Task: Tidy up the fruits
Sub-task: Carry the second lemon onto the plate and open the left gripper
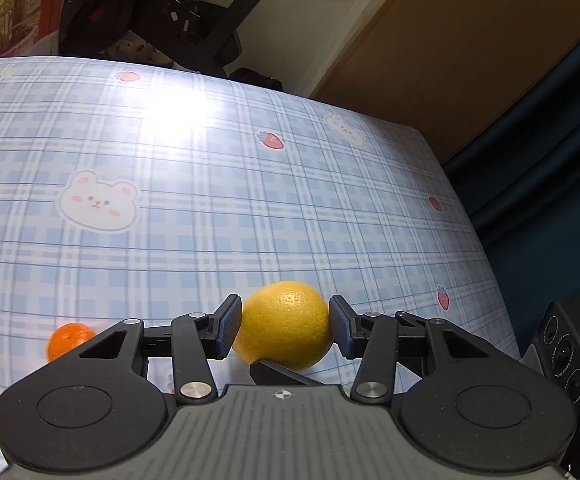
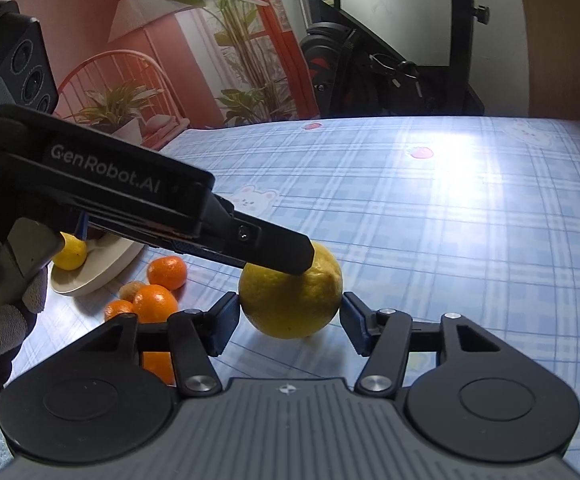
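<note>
1. Holding item: the large lemon (image 1: 286,332) sits between the two pads of the left hand-held gripper (image 1: 286,324). Both pads lie against its sides at a middling gap.
2. Location of item: on the blue checked bench (image 1: 210,200), near its front part and well apart from the plate (image 2: 90,284).
3. Second tool: the right hand-held gripper (image 2: 290,320) faces the same lemon, one pad on each side of it and very close. Whether these pads touch the skin I cannot tell. Its gap is also middling.
4. Key relation: the lemon lies dead ahead of both tools. The left one comes in from the left of the right wrist view, so the two lines of approach cross over the fruit.
5. Long axis: it seems to run aslant, up and to the right in the right wrist view. This is a judgement, as the ends are partly covered.
6. Nearer hand: the left, since it already has the grip.
7. Other stock: a smaller lemon (image 2: 70,256) on the plate, with three mandarins (image 2: 154,304) loose on the bench just beside the plate.
8. Likely destination: the plate, which lies to the left of the held lemon and beyond the mandarins.
</note>
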A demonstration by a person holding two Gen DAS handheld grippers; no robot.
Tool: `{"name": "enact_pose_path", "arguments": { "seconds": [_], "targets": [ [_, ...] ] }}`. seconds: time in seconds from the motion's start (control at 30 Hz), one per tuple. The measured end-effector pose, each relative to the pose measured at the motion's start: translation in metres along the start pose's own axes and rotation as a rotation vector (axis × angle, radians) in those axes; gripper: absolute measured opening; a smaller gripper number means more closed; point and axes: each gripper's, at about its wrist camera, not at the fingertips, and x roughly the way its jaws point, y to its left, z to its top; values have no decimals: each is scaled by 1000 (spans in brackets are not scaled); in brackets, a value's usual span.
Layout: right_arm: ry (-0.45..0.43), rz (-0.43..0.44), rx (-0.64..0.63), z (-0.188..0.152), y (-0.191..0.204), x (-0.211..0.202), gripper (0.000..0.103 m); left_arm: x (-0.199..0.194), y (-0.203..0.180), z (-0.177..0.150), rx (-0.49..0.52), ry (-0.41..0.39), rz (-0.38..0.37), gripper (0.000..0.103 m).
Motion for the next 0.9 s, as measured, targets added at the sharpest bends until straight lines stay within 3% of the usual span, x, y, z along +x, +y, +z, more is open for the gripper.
{"name": "enact_pose_path", "arguments": {
  "seconds": [0.2, 0.57, 0.9],
  "targets": [
    [15, 40, -93, 15, 42, 14, 58, -40, 28, -9, -49, -63, 26, 51],
    [84, 135, -286, 41, 132, 77, 58, -108, 109, -24, -189, -191, 98, 51],
    [161, 182, -425, 52, 203, 148, 58, -142, 184, -20, -299, -224, 173, 52]
  ]
}}
